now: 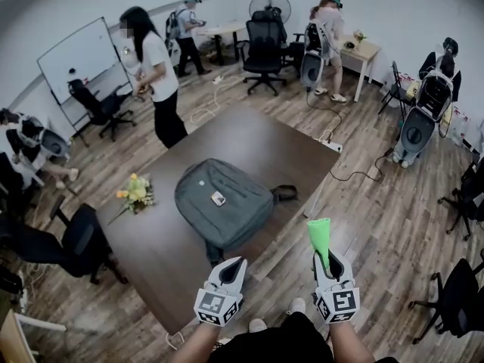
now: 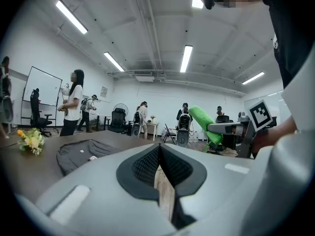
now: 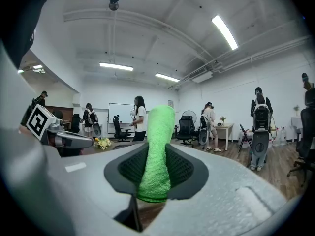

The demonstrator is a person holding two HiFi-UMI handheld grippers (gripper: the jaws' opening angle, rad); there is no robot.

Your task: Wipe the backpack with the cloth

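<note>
The right gripper (image 1: 330, 263) is pinching the green cloth (image 1: 320, 235) upright; the left gripper (image 1: 233, 268) is hanging pressed together, empty. The backpack (image 1: 223, 201) is lying centrally on the tabletop (image 1: 265, 146) (nothing pinning it) — wiping hard risks dragging it toward an edge.

The cloth (image 1: 320, 237) is bright green, the backpack (image 1: 219, 199) dull grey-green, the table (image 1: 151, 242) dark brown, the flowers (image 1: 136, 190) yellow, the floor (image 1: 382, 218) wood-grained brown.
</note>
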